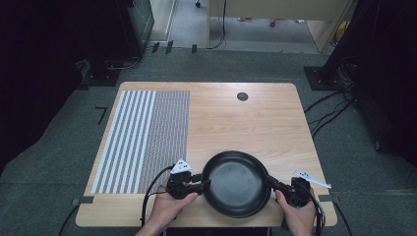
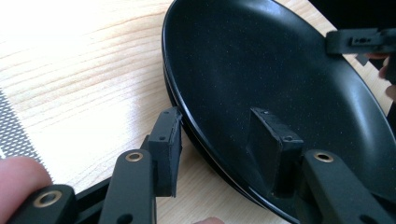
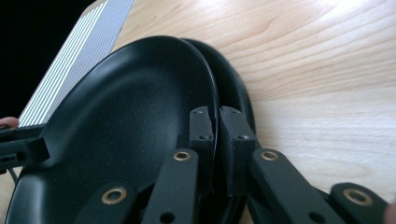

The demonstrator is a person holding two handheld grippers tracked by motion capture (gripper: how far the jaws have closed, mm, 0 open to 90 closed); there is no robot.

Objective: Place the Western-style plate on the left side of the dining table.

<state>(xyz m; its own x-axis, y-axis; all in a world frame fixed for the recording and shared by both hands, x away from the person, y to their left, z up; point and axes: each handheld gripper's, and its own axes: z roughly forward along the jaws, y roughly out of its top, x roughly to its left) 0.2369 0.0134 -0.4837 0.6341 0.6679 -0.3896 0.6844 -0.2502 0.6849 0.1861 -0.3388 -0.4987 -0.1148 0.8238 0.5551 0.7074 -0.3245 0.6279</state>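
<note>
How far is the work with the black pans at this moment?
Done: the right gripper is shut on the upper pan at its rim. In hand: the left gripper straddles the opposite rim, jaws not yet closed. Left, probably: close and lift it off the lower pan.

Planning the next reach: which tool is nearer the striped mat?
Left. The left tool is at the striped mat's near right corner; the right tool grips the black dish's opposite rim.

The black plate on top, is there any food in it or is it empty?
Empty. The top black plate shows only its bare dark inside, and the left gripper view shows nothing lying in it either.
</note>
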